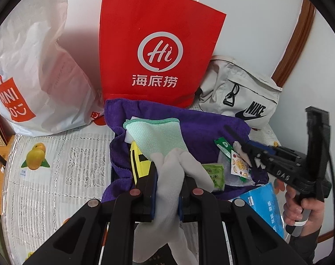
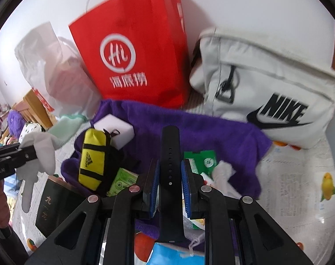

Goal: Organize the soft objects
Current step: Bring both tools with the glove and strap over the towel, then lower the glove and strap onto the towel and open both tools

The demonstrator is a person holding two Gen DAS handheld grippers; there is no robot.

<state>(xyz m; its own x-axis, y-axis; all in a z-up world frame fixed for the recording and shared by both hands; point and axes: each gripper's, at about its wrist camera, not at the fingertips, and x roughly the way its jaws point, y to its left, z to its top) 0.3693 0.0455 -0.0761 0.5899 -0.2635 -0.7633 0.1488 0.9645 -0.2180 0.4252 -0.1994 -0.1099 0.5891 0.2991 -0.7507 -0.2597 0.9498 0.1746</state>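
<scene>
Left tool (image 1: 167, 196) clenched on white glove (image 1: 178, 172); right tool (image 2: 170, 187) grasping black strap (image 2: 170, 154), perhaps a watchband, ends hidden.

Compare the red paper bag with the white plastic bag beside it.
The red paper bag stands upright with stiff flat sides; the white plastic bag slumps, crumpled. The red paper bag has white cord handles and a white round logo; the white plastic bag bears an orange-red logo. Both stand against the wall behind the purple towel.

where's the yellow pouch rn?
Right wrist view, lower left: yellow pouch lies on the purple towel, just below the white sponge block.
</scene>
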